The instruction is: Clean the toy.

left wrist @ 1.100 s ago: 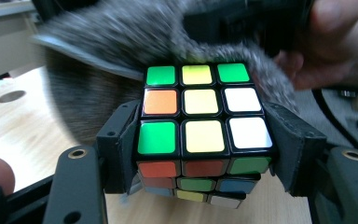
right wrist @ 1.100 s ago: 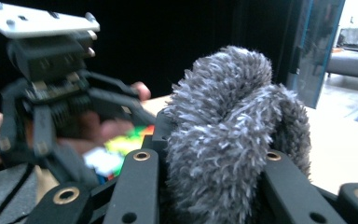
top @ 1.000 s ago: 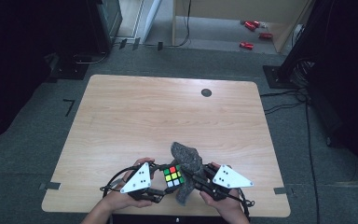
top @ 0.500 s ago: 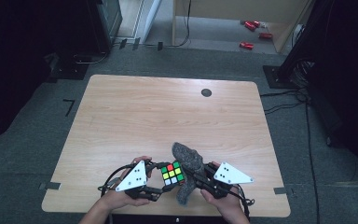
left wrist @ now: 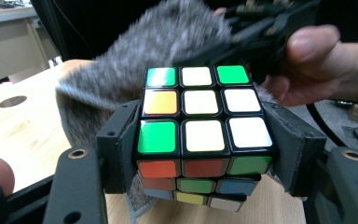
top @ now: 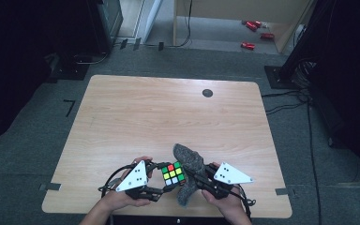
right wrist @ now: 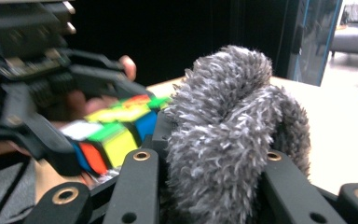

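A scrambled puzzle cube [top: 173,173] is held above the table's near edge, with my left gripper [top: 161,180] shut on it. In the left gripper view the cube [left wrist: 200,135] sits squeezed between the two black jaws, white and green stickers facing the camera. A fuzzy grey cloth [top: 190,171] stands bunched up against the cube's right side, and my right gripper [top: 192,176] is shut on it. In the right gripper view the cloth [right wrist: 228,135] bulges up between the jaws, touching the cube [right wrist: 114,133] at the left.
A light wooden table [top: 168,112] with a dark round hole [top: 207,93] near its far edge. Grey floor surrounds it, with cables [top: 286,101] at the right and red objects [top: 255,28] far back. A hand [left wrist: 317,65] holds the other gripper close by.
Both grippers and the cube shifted slightly between frames, a small wiggle near the table's front edge; the cloth stays pressed against the cube.
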The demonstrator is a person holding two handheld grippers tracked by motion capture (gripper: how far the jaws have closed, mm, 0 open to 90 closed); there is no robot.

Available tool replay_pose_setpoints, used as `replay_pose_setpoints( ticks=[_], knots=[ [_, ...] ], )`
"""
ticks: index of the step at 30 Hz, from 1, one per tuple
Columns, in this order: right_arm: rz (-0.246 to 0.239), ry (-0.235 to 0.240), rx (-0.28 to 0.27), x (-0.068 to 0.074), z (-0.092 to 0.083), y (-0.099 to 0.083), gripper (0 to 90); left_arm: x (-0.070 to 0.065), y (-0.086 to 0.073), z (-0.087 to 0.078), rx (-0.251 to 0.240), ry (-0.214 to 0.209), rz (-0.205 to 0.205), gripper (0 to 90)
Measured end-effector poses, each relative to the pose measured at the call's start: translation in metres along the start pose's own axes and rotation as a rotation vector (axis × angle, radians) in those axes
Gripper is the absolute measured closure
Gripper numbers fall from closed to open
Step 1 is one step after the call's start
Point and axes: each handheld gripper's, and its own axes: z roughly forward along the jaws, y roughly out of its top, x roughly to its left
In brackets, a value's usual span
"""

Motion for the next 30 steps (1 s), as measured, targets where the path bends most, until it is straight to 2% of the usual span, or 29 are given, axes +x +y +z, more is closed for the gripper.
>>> replay_pose_setpoints(
  ticks=[3,9,14,16,19,22,25,28,30],
  knots=[
    [0.002,-0.007,0.021,-0.0019,0.0016,-0.0022,72.3,0.0015,-0.0002,-0.0011,-0.005,0.006,-0.005,35.4],
    [-0.018,0.014,-0.021,0.0042,-0.0023,0.0064,72.2,-0.0005,-0.0028,0.0032,0.016,0.005,0.003,35.4],
    [-0.016,-0.002,0.01,-0.0012,-0.0005,-0.0007,72.3,0.0016,0.0005,-0.0014,-0.015,0.002,-0.013,35.4],
    [-0.011,0.0,0.011,-0.0014,-0.0002,-0.0013,72.3,0.0024,0.0,-0.0016,-0.009,0.008,-0.007,35.4],
    [-0.026,0.013,-0.013,0.0038,-0.0019,0.004,72.4,-0.0001,-0.002,0.002,0.016,0.01,0.01,35.3],
    [-0.036,0.013,-0.029,0.0056,-0.0037,0.0072,72.3,-0.0014,-0.0011,0.0026,0.012,0.003,0.01,35.4],
    [-0.015,0.009,-0.011,0.0021,-0.0027,0.0022,72.6,-0.0007,0.0005,0.0008,0.002,0.005,0.004,35.4],
    [-0.025,0.001,0.019,-0.0001,-0.0005,-0.0014,72.5,0.0018,0.0004,-0.0017,-0.006,0.019,-0.003,35.4],
    [-0.022,0.003,0.014,-0.0006,-0.0011,-0.0005,72.4,0.0038,0.0008,-0.0029,-0.01,0.03,-0.009,35.4]
  ],
)
